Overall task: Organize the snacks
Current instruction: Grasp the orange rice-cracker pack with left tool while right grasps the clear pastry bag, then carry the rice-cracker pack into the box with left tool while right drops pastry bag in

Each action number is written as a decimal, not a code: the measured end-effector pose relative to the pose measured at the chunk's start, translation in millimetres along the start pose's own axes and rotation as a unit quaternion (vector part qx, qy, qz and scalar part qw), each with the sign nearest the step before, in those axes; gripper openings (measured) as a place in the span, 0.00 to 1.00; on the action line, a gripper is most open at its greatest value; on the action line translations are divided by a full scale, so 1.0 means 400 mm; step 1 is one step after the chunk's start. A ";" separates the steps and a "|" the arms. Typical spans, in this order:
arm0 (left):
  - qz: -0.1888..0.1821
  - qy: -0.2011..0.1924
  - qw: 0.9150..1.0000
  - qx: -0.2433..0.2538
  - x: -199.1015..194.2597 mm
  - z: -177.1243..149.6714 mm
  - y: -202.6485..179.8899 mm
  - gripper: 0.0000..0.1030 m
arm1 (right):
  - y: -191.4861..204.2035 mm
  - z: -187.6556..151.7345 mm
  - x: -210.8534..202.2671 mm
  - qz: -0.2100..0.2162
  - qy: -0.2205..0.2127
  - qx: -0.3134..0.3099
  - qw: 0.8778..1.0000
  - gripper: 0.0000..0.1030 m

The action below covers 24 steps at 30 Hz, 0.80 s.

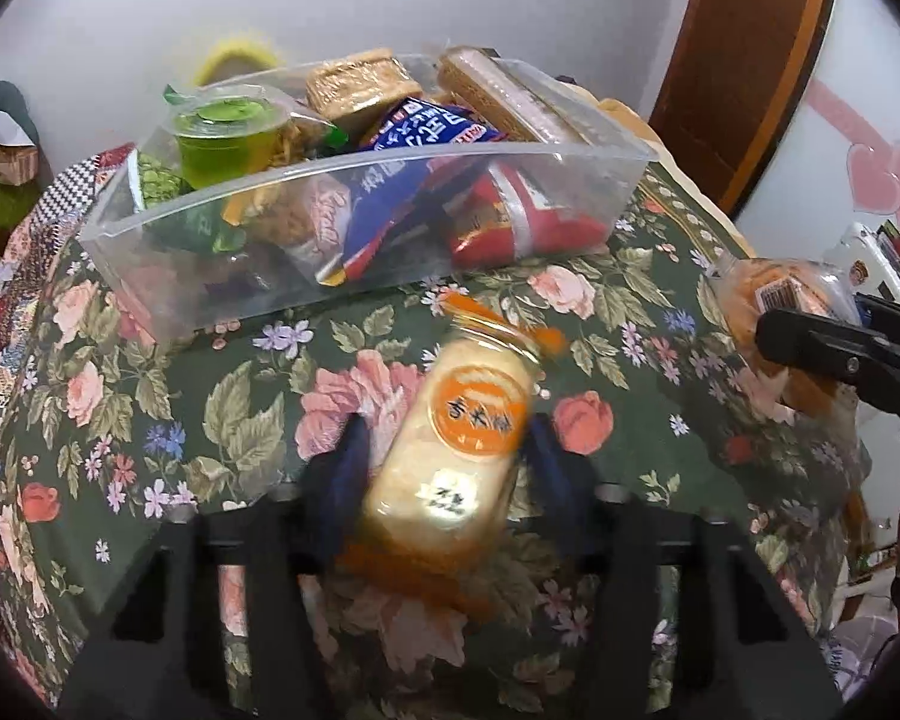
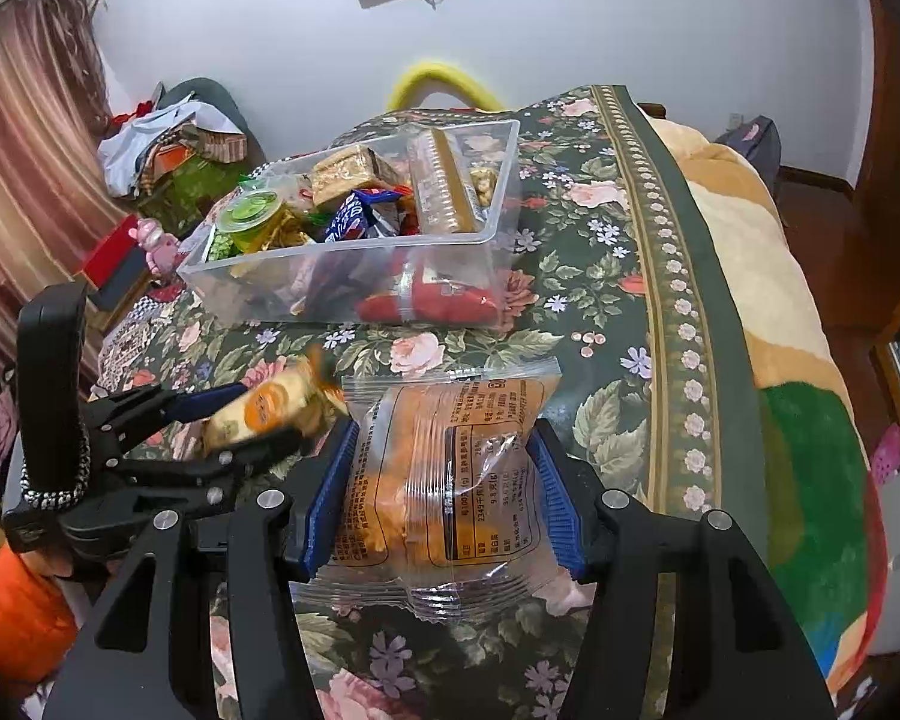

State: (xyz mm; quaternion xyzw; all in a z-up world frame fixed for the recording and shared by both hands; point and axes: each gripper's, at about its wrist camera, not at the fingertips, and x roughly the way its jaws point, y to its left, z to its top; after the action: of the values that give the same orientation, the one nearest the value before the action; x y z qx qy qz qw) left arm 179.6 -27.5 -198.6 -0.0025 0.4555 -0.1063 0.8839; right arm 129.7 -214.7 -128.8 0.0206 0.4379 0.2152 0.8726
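both tongs level above the floral cloth [image 2: 606,324] — left tongs [image 1: 447,450] clamp a rice cracker pack [image 1: 456,450], right tongs [image 2: 444,480] a clear cake packet [image 2: 444,468].

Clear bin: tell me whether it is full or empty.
Partly full. The bin holds a green cup, a blue packet, a red packet and wrapped biscuits, with bare floor at its far right corner.

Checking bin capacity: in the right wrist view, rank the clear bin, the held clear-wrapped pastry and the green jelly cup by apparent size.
1. Clear bin
2. Pastry, though nearness to the camera enlarges it
3. Jelly cup
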 end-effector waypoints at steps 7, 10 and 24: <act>0.001 -0.032 0.999 -0.015 -0.051 0.010 0.032 0.32 | 0.009 0.014 0.009 0.013 -0.007 0.002 1.000 0.52; -0.001 -0.049 0.999 -0.019 -0.087 0.022 0.043 0.32 | 0.024 0.027 0.008 0.016 -0.014 -0.002 1.000 0.52; -0.007 -0.134 0.989 -0.056 -0.196 0.178 0.107 0.32 | 0.090 0.160 -0.005 0.024 -0.080 -0.033 0.996 0.52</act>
State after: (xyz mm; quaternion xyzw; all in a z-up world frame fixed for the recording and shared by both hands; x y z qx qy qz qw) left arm 200.8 22.5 -98.4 -0.0694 0.3379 -0.0858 0.9347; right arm 165.2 -173.1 -79.7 0.0197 0.3587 0.2481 0.8997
